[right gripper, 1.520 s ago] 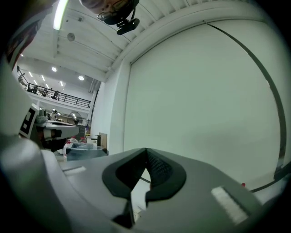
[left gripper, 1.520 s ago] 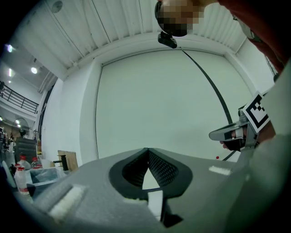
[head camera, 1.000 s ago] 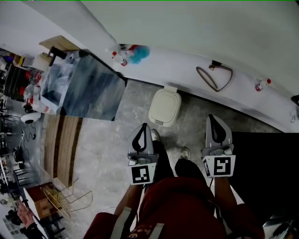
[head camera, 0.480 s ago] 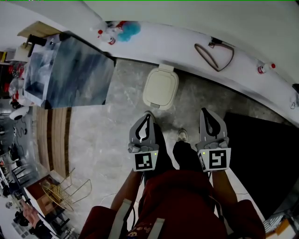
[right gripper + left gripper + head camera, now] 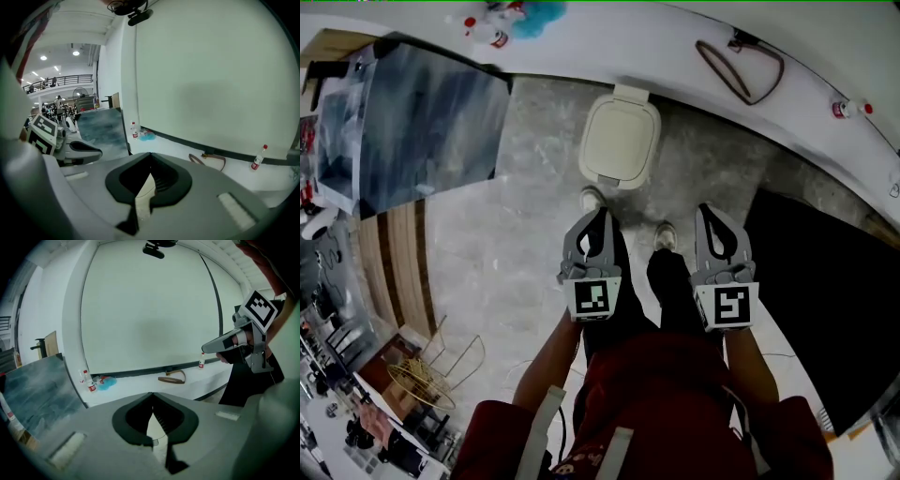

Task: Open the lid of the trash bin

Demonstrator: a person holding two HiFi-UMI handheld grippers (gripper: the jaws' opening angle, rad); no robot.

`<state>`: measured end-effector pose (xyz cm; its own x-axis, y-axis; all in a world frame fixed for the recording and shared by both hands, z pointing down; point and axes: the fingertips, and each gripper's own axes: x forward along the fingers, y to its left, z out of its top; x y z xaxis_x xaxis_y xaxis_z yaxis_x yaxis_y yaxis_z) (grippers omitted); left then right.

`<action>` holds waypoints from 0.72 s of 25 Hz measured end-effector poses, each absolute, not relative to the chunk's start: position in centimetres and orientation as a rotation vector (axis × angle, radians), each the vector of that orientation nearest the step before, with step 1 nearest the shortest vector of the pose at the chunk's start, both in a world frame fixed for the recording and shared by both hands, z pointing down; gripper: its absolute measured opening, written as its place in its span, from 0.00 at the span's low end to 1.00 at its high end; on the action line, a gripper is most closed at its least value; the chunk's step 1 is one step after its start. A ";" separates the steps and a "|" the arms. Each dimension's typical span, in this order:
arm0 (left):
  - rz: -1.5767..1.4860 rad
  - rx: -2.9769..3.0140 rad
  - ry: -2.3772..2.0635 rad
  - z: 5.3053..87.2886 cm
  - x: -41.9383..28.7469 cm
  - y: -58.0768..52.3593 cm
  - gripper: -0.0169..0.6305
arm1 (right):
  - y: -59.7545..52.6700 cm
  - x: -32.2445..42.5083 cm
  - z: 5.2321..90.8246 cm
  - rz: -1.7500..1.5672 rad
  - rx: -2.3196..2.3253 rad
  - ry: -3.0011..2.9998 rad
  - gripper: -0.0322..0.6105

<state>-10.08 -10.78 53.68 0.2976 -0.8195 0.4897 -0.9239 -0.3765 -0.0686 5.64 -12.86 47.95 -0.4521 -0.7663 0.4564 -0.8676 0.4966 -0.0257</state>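
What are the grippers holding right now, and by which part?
Nothing. The left gripper and the right gripper both have their jaws shut together with nothing between them. The trash bin stands on the floor ahead, untouched, lid down.

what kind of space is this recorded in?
Probably a big indoor lab or workshop hall: upper balcony railing and ceiling lights in the right gripper view, cluttered tables at the head view's left, plus a trash bin.

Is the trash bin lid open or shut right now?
Shut: in the head view the trash bin lid lies flat, covering the whole top, with no opening visible.
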 end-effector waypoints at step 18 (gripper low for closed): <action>1.179 2.373 -1.122 75.6 -11.3 -9.2 0.17 | -11.6 1.8 61.6 0.538 1.246 -2.200 0.05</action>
